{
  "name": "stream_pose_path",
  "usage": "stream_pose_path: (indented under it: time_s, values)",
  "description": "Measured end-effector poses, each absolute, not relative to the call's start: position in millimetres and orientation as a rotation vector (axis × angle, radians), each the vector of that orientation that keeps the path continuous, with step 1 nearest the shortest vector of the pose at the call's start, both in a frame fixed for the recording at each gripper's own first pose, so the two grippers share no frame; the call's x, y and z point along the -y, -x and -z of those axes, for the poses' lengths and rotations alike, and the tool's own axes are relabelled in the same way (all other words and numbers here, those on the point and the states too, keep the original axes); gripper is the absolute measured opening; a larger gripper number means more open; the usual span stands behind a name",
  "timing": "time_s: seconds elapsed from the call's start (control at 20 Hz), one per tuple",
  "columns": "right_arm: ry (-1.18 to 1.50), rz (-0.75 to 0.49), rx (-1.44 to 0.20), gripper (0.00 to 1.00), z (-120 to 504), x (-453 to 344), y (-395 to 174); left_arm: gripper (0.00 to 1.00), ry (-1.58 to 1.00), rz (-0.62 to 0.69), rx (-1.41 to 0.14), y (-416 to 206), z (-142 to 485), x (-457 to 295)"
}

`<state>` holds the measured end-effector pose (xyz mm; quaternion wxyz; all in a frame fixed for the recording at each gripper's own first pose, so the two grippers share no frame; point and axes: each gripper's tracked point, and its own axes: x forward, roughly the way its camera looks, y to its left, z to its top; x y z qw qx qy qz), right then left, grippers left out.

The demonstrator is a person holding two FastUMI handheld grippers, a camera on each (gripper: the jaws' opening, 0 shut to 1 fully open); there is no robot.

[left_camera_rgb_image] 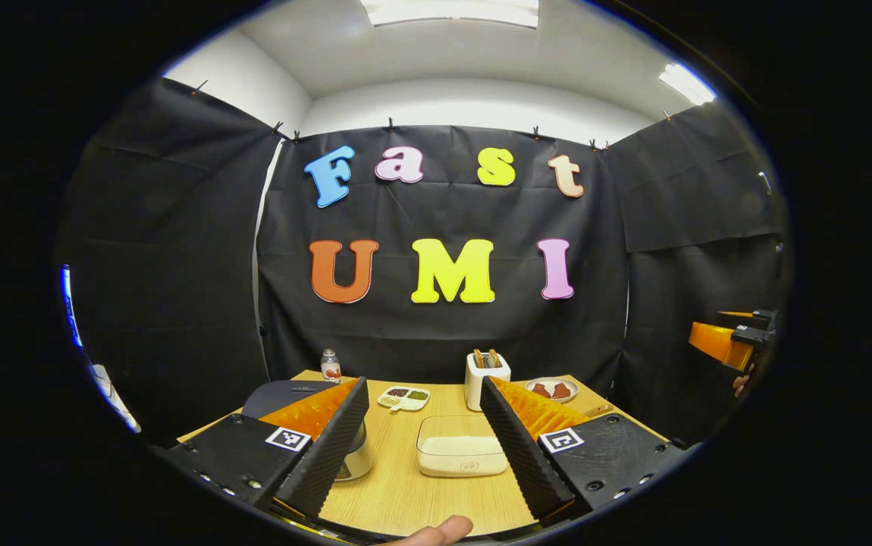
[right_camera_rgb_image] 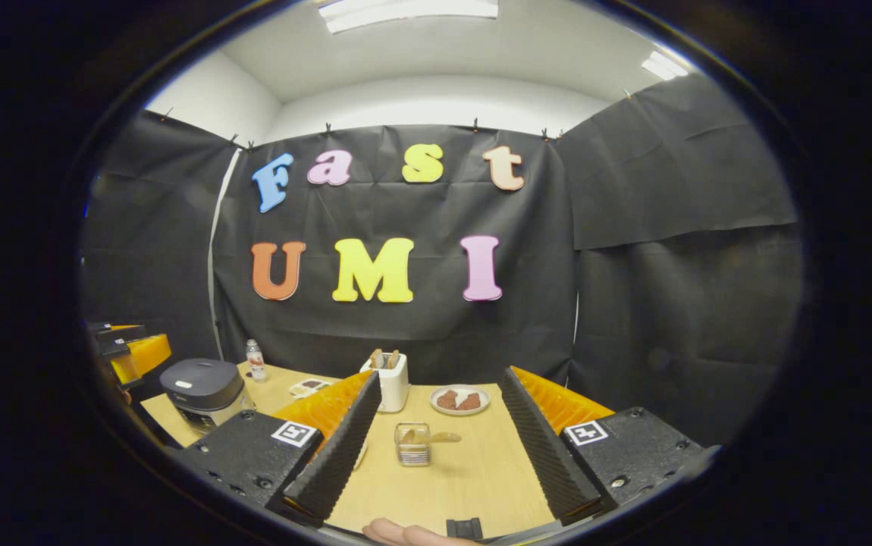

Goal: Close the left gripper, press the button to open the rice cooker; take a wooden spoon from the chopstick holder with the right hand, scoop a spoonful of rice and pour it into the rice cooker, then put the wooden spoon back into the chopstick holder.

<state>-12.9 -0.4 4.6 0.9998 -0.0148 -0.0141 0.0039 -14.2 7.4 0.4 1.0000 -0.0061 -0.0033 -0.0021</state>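
My left gripper (left_camera_rgb_image: 425, 447) is open above the near edge of the wooden table (left_camera_rgb_image: 398, 493), nothing between its fingers. The rice cooker (left_camera_rgb_image: 288, 394), dark lid down on a white body, sits at the left, partly behind my left finger (left_camera_rgb_image: 326, 447). A clear box of white rice (left_camera_rgb_image: 461, 447) lies straight ahead between the fingers. A white chopstick holder (left_camera_rgb_image: 487, 377) with wooden handles stands behind it. My right gripper (right_camera_rgb_image: 440, 447) is open too, facing the holder (right_camera_rgb_image: 391, 381), with the cooker (right_camera_rgb_image: 203, 390) far to its left.
A small clear jar (right_camera_rgb_image: 413, 444) with a wooden piece across it sits between the right fingers. A plate of reddish food (right_camera_rgb_image: 460, 400), a divided dish (left_camera_rgb_image: 403, 397) and a small bottle (left_camera_rgb_image: 330, 366) stand towards the back. The other gripper (left_camera_rgb_image: 732, 341) hovers at the right edge.
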Motion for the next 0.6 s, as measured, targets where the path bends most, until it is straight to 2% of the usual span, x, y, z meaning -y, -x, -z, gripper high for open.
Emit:
stream_pose_path:
  time_s: [0.6]
  values:
    - [0.015,-0.026,0.043,1.00,7.9,-5.6,12.7,0.94,0.070,-0.022,-0.003,10.7,12.6,-32.4]
